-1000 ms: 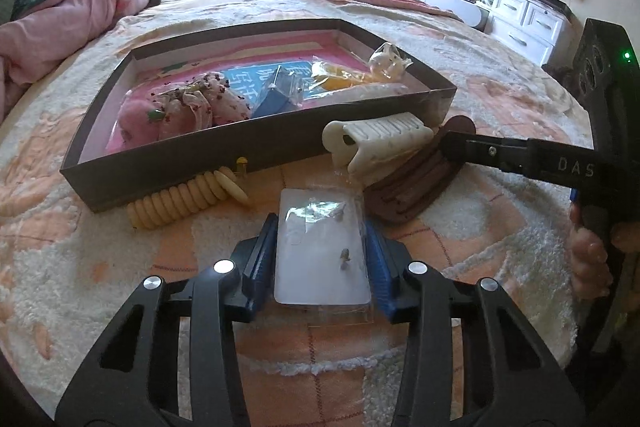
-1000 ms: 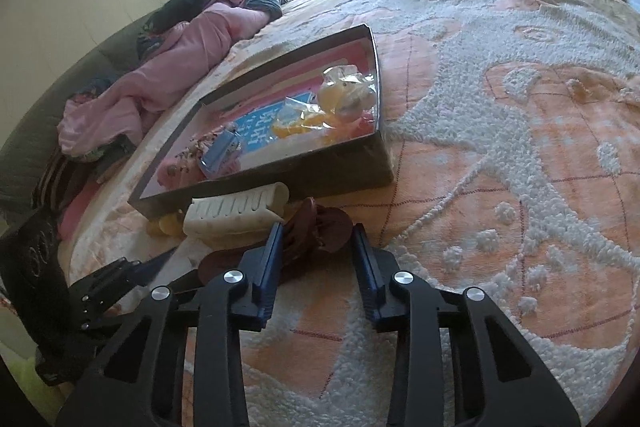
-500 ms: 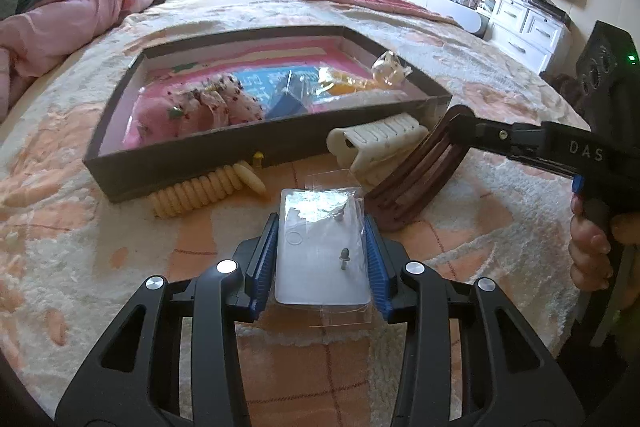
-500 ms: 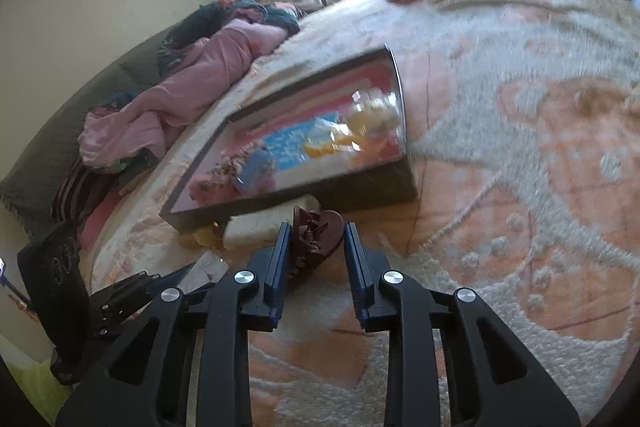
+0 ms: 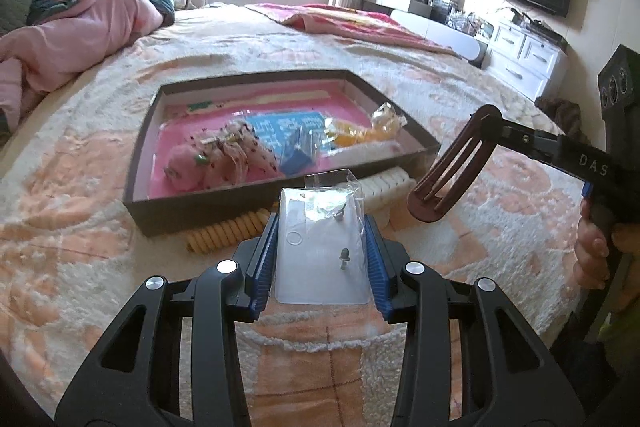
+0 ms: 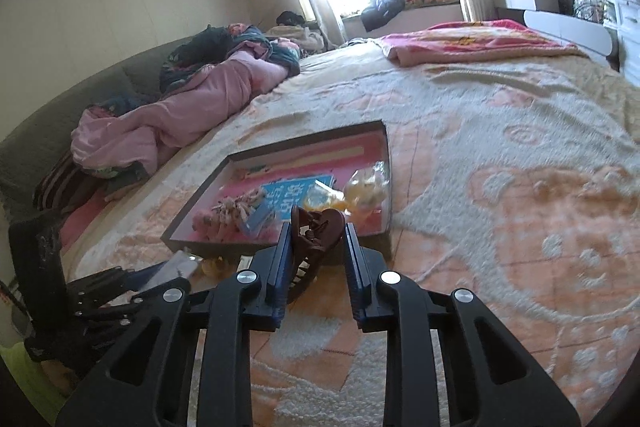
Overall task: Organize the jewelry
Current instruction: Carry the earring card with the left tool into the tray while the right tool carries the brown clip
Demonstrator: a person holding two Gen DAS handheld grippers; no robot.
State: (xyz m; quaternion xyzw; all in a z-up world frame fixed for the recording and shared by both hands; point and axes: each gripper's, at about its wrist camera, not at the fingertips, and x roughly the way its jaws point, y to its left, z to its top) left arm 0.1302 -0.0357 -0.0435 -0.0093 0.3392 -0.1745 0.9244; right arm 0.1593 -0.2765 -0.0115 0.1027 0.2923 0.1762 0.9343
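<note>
Both grippers were loaded and clear of the bedspread (image 5: 120,267), so the step in hand looked like the carry: two pieces lifted from the pile in front of the box (image 5: 208,205) and headed for it.

The left gripper (image 5: 320,259) clamped a clear packet (image 5: 320,255) flat between its blue pads, with small studs visible inside. The packet hung just short of the box's near wall, above a yellow coil tie (image 5: 228,233) and a cream clip (image 5: 384,187) left lying on the bedspread against that wall.

The right gripper (image 6: 314,259) had its jaws just closing in and now pinched a brown claw clip (image 6: 314,239) at its hinge end, the teeth hanging downward (in the left view the clip dangled free in the air, to the right of the packet).

Inside the box lay a pink scrunchie (image 5: 212,163), a blue card (image 5: 288,131) and a yellowish bag (image 5: 360,129).

Next, I judged, each hand needed to pass over the near wall and lower its piece onto a bare pink patch before letting go; the far strip looked freest.

Both grippers pointed forward and moderately downward toward the box. The person's right hand (image 5: 596,251) wrapped its handle at the left view's edge.
</note>
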